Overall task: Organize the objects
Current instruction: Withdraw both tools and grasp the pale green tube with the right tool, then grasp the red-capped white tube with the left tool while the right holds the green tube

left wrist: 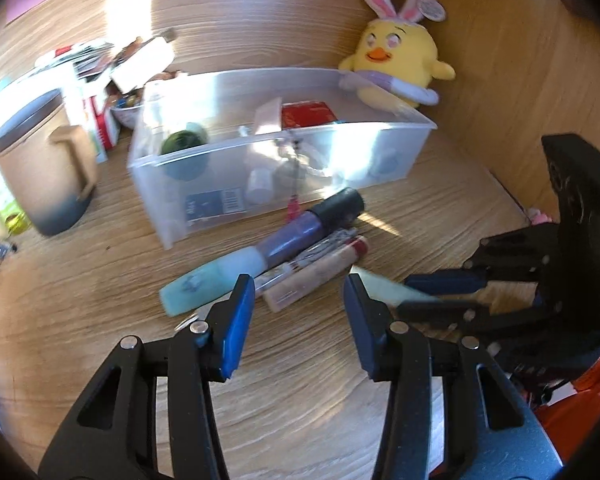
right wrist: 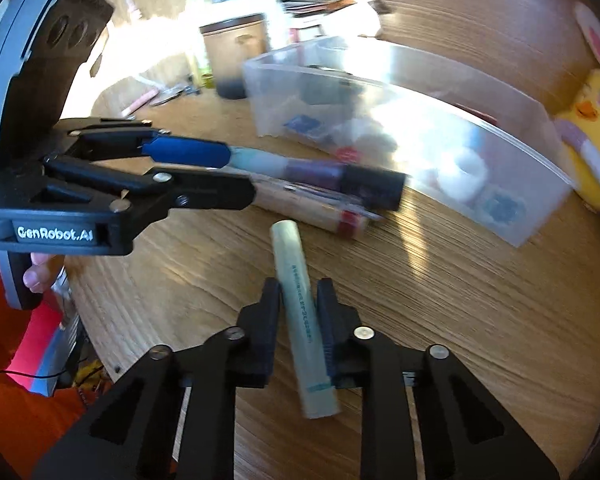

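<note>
My right gripper [right wrist: 298, 292] is shut on a pale green tube [right wrist: 300, 312], held just above the wooden desk; the tube also shows in the left wrist view [left wrist: 384, 286] between the right gripper's fingers [left wrist: 440, 282]. My left gripper [left wrist: 298, 292] is open and empty, just short of a pile of tubes and pens: a teal-purple-black tube [left wrist: 268, 246], a beige stick [left wrist: 316, 276] and a clear pen [left wrist: 320, 250]. Behind them stands a clear plastic bin [left wrist: 260, 188] with several small items inside. In the right wrist view my left gripper [right wrist: 236, 172] reaches the pile [right wrist: 320, 176].
A beige mug [left wrist: 44, 168] stands at the left, with boxes and clutter [left wrist: 96, 80] behind it. A yellow plush chick with bunny ears [left wrist: 396, 56] sits behind the bin against the wooden wall. The desk edge runs along the right side.
</note>
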Demonstrator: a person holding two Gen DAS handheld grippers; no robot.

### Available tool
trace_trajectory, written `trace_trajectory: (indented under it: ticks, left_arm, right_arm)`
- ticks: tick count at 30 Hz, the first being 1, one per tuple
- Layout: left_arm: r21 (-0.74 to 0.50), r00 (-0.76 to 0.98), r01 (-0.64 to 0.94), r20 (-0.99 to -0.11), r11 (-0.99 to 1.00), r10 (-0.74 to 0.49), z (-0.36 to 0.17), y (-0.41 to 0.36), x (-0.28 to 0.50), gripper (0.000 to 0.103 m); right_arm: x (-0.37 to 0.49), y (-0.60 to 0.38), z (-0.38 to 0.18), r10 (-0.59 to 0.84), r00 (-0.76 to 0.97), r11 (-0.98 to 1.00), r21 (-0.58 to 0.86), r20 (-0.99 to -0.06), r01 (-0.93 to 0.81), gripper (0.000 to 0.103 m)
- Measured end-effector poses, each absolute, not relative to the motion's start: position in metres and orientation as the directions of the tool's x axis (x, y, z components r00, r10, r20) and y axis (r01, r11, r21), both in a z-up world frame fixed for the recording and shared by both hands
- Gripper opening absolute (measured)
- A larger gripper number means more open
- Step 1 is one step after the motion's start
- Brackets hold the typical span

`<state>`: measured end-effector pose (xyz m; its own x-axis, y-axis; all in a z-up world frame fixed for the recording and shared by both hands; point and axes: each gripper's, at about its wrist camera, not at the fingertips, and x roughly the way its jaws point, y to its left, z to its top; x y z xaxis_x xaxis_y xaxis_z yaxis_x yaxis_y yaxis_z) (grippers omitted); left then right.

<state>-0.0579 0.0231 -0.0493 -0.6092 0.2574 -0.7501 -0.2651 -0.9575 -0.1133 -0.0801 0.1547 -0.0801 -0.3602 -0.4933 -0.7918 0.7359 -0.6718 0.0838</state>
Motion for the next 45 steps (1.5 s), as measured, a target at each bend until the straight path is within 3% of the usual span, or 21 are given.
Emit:
trace_trajectory:
  ticks: [7,9,12,19,25,32,40,45]
  left_arm:
    - [-0.090,-0.576,-0.309,-0.774,-0.947,0.262,-0.058,0.042,-0.068,0.042]
    - [-0.096,-0.568,-0.326,-0.776,-0.941,0.275,-0.057,0.046,-0.066,0.035]
    - [-0.107,-0.546,-0.350,-0.784,-0.931,0.295,-0.058,0.051,-0.062,0.032]
    - [-0.054,-0.513,-0.360,-0.822,-0.931,0.246,-0.069,0.064,-0.067,0.030]
    - [-0.036,-0.563,-0.381,-0.784,-0.924,0.263,-0.048,0.063,-0.064,0.030]
    - [-0.005,-0.534,-0.392,-0.813,-0.920,0.232,-0.056,0.061,-0.075,0.031]
    - [0.079,-0.515,-0.424,-0.840,-0.902,0.169,-0.055,0.067,-0.078,0.031]
    - [0.057,-0.474,-0.460,-0.859,-0.886,0.192,-0.054,0.062,-0.083,0.033]
  right_arm:
    - [-0.089,0.198,-0.072,-0.461,-0.432,-0.762,0.096,-0.775,0.641,0.015]
    - [-0.092,0.206,-0.070,-0.451,-0.449,-0.779,0.094,-0.771,0.620,0.014]
    - [-0.096,0.217,-0.067,-0.434,-0.473,-0.800,0.087,-0.767,0.593,0.014]
    - [-0.107,0.213,-0.069,-0.435,-0.471,-0.799,0.087,-0.767,0.595,0.015]
    - [-0.109,0.207,-0.070,-0.432,-0.460,-0.788,0.076,-0.776,0.611,0.015]
    - [-0.112,0.198,-0.070,-0.440,-0.446,-0.778,0.083,-0.779,0.623,0.028]
    - [-0.114,0.188,-0.077,-0.424,-0.431,-0.772,0.069,-0.797,0.632,0.028]
    - [-0.112,0.190,-0.078,-0.431,-0.425,-0.769,0.078,-0.796,0.634,0.028]
